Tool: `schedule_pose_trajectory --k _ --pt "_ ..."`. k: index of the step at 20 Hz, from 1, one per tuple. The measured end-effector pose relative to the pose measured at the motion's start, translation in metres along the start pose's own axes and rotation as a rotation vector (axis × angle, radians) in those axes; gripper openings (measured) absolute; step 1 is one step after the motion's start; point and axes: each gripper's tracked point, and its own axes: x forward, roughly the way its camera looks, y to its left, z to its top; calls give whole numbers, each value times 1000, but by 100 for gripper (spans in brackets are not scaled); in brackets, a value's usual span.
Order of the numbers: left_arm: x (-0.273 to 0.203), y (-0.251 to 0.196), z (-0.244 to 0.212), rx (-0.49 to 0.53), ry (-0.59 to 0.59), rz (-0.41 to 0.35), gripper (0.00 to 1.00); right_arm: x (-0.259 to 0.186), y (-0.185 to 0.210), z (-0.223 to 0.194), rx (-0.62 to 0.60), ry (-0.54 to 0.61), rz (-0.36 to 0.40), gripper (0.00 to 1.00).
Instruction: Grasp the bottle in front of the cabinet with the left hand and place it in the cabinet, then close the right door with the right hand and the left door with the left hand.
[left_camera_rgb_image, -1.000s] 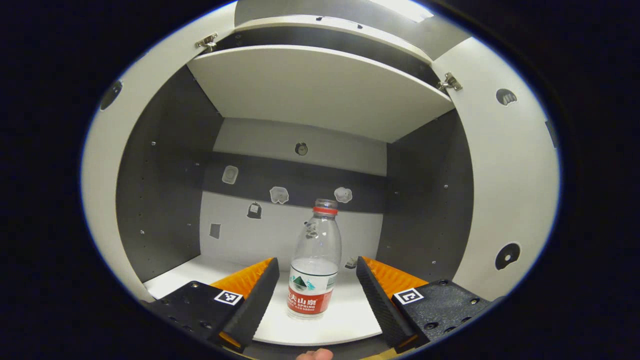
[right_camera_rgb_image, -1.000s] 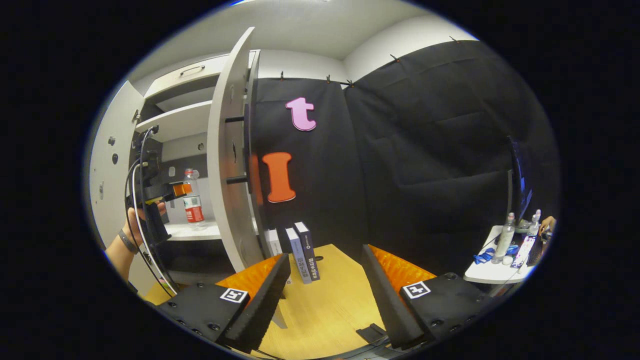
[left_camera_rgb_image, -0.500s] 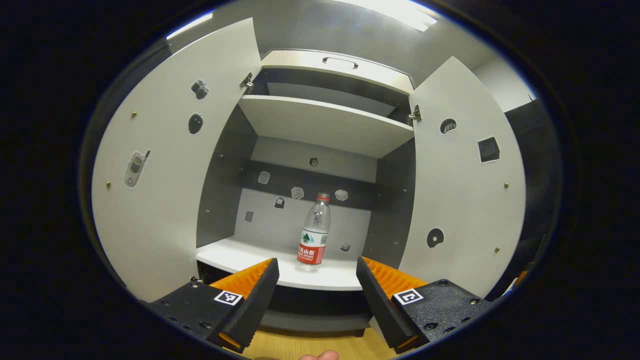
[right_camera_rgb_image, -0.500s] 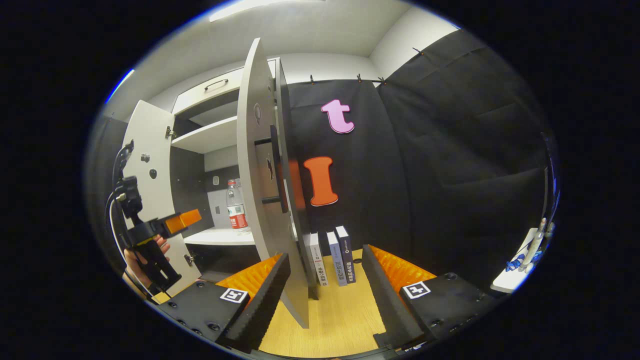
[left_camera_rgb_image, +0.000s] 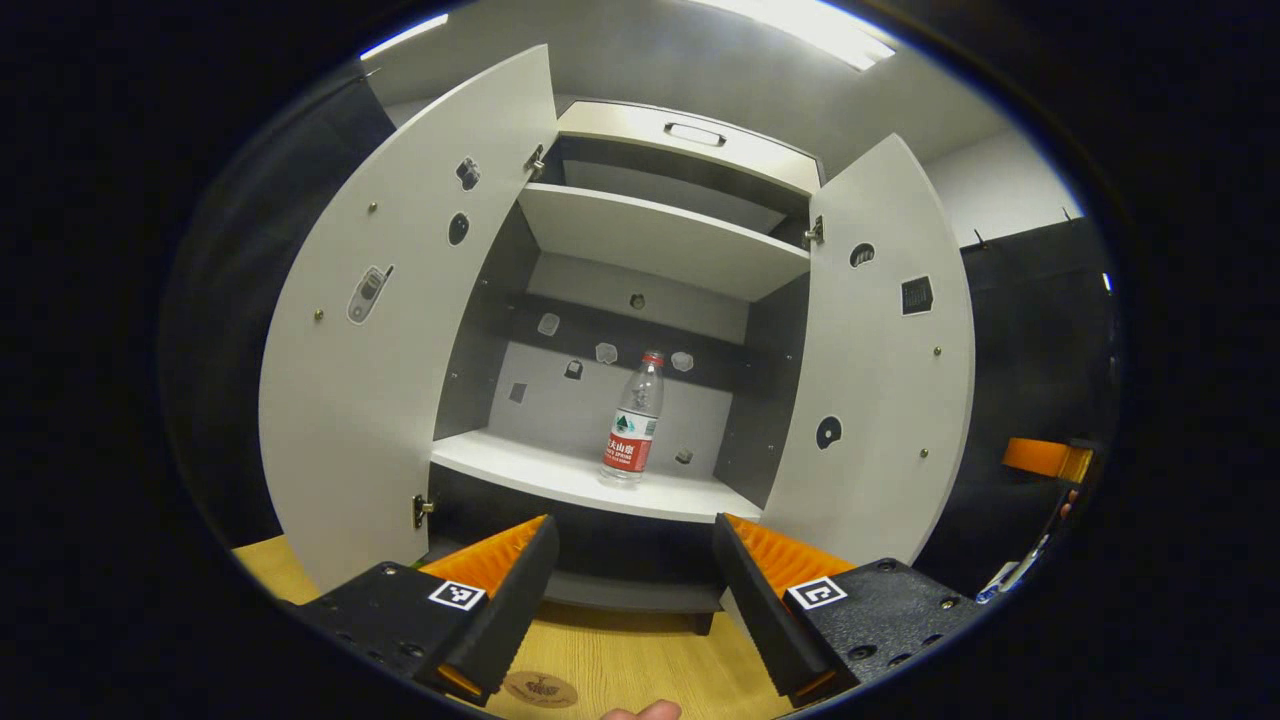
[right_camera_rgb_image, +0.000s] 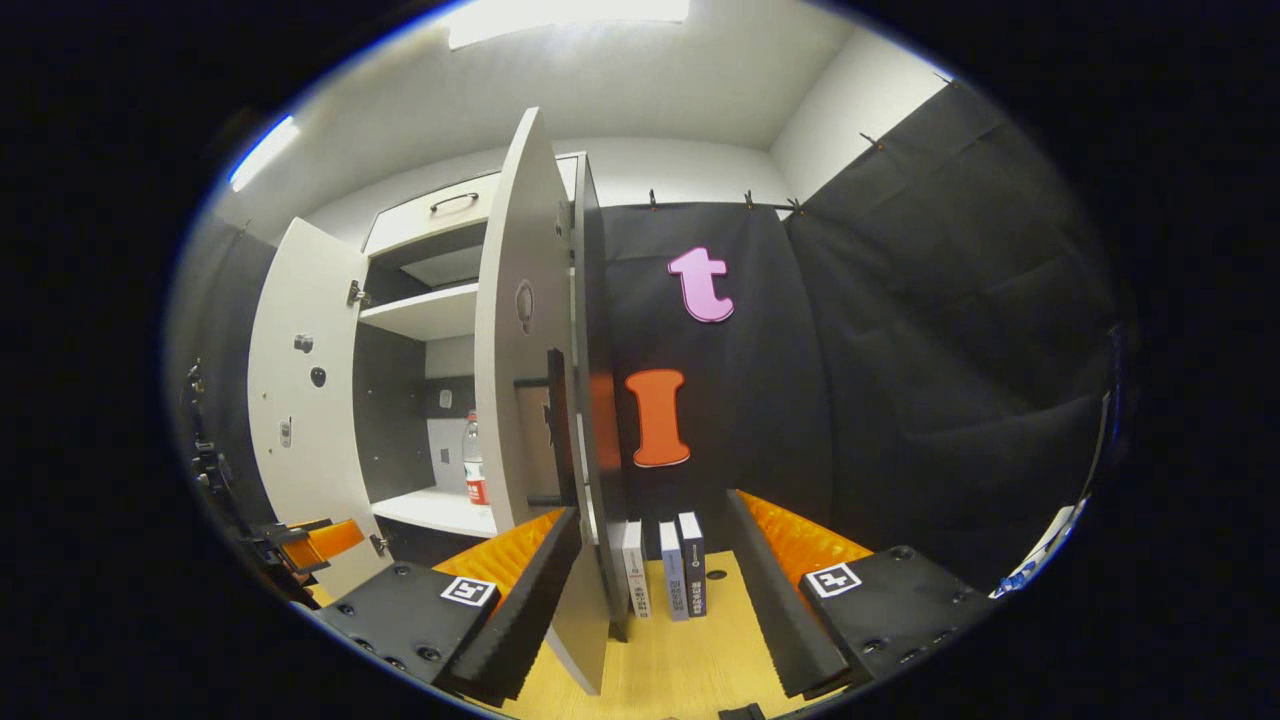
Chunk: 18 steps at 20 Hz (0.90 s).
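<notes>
Clear plastic bottle (left_camera_rgb_image: 633, 418) is seen standing inside the cabinet (left_camera_rgb_image: 590, 480); both tongs (left_camera_rgb_image: 630, 590) (right_camera_rgb_image: 650, 590) are spread, empty. Right door (right_camera_rgb_image: 520, 330) must be pushed shut next.

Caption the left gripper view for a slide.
Bottle standing upright on the cabinet shelf, both doors open, left gripper open in front.

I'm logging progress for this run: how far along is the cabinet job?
Done: the bottle stands on the cabinet shelf. In hand: nothing; the left gripper and right gripper are open. Left: the right door and left door both stand open.
</notes>
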Motion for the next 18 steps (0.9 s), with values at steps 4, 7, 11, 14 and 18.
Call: schedule_pose_trajectory --k 4,7,11,14,18 --pt "-9 30 12 46 -2 16 95 29 -18 10 -52 -27 -106 97" --pt "-17 46 19 58 -20 22 95 45 -12 9 -59 -20 -122 96" --pt "-17 59 25 84 -47 28 95 54 -7 2 -40 -20 -150 96" --pt "-15 62 26 77 -59 17 95 58 -1 -8 -54 6 -146 96" --pt "-12 73 24 73 -62 28 95 55 6 -1 -120 -21 -152 87"
